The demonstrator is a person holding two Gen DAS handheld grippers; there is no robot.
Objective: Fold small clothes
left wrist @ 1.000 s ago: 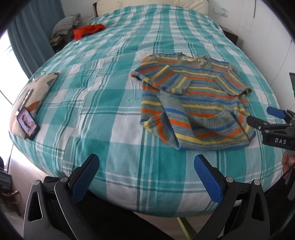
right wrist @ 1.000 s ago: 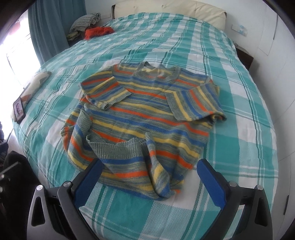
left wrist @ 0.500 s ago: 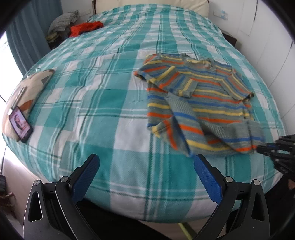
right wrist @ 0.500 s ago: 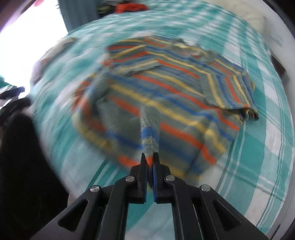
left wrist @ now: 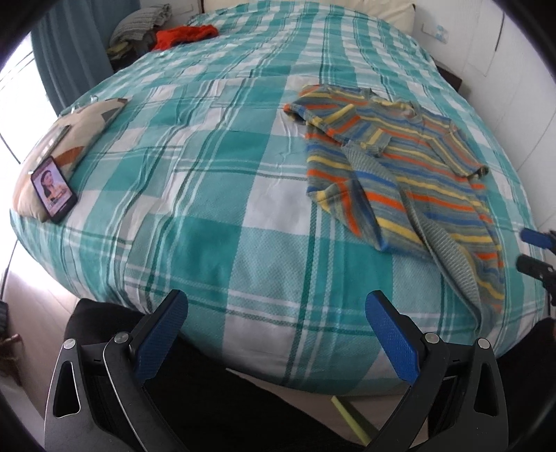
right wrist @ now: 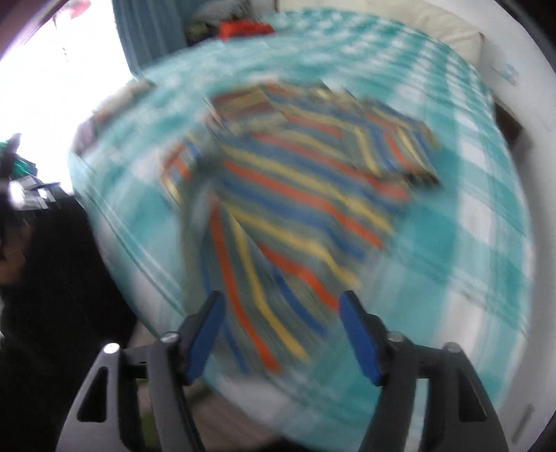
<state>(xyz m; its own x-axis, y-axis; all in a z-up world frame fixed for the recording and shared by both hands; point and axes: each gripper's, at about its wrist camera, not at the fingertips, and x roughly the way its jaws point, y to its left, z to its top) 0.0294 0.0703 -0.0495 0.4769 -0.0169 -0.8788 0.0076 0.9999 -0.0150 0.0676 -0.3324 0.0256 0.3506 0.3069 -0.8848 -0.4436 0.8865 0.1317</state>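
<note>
A small striped sweater (left wrist: 410,167), grey with orange, yellow and blue bands, lies on the teal checked bed (left wrist: 215,180), its sleeves folded in. Its hem is pulled out toward the bed's near edge. In the blurred right wrist view the sweater (right wrist: 305,194) fills the middle. My left gripper (left wrist: 276,333) is open and empty, off the bed's near edge, left of the sweater. My right gripper (right wrist: 281,330) is open just over the hem, and its tips show at the right edge of the left wrist view (left wrist: 537,252).
A phone (left wrist: 54,189) with a lit screen leans on a patterned cushion (left wrist: 74,139) at the bed's left edge. A red garment (left wrist: 184,34) and a pile of clothes (left wrist: 142,24) lie at the far left corner. A wall runs along the right.
My right gripper, shut on the sweater's hem half a second ago, pulled it toward the bed's edge and has opened. The left gripper stayed open and swung a little.
</note>
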